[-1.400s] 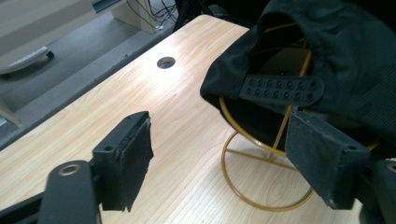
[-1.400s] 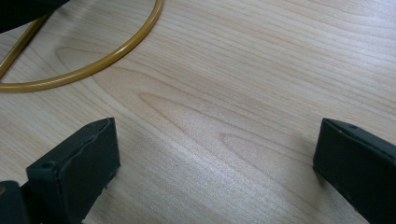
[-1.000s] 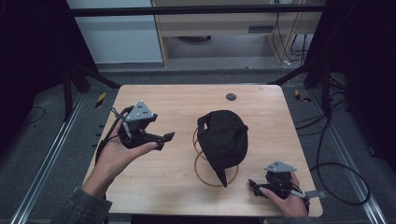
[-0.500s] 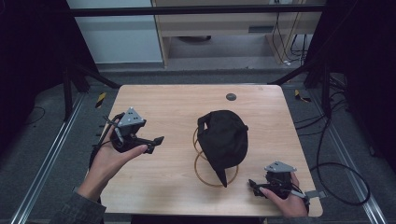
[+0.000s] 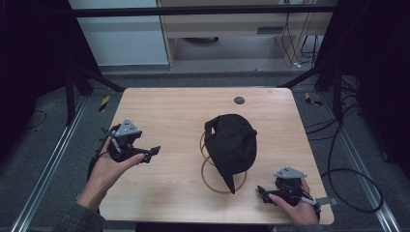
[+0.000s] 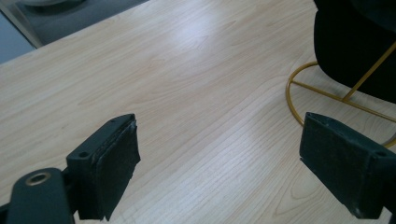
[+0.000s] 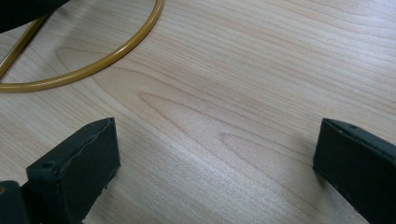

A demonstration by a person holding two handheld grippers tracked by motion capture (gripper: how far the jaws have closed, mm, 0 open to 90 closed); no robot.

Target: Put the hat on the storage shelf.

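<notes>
Black cap [image 5: 232, 142] sits on gold wire stand [image 5: 212, 176] mid worktop [image 5: 169, 106], seemingly placed; left claw [image 5: 153, 152] and right claw [image 5: 260, 191] both wide open, empty, apart from cap; little left

A light wooden table [image 5: 174, 106] stands on a grey floor [image 5: 43, 140]. Behind it, a pale cabinet [image 5: 217, 19] and dark sides.
</notes>
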